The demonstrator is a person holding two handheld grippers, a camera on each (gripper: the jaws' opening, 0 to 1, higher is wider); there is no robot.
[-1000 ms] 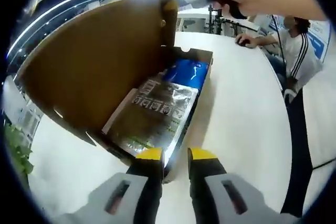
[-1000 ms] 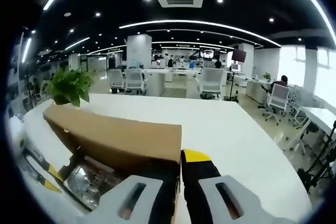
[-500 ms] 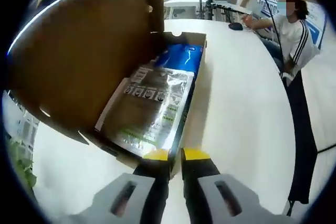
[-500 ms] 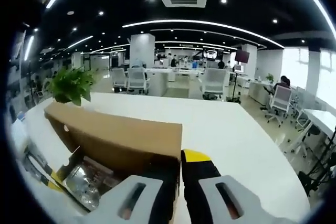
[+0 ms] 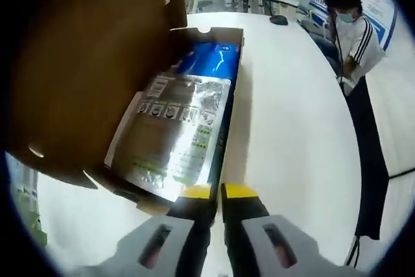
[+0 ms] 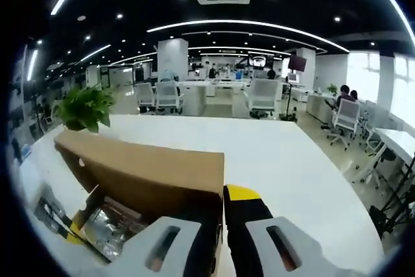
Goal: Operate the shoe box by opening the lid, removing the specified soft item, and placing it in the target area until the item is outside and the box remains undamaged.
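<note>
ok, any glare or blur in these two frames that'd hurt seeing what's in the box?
Left gripper view: ceiling light glares off the silver pouch, washing out some print; the blue pack reads fine; edges bend from fisheye. Right gripper view: the lid is sharp, pouch partly hidden and shiny, windows at right blown out.

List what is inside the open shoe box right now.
Inside the shoe box lies a flat silver foil pouch with printed panels. A blue packet shows at the far end, partly beneath the pouch. Whatever sits under them is covered. The right gripper clamps the raised lid.
</note>
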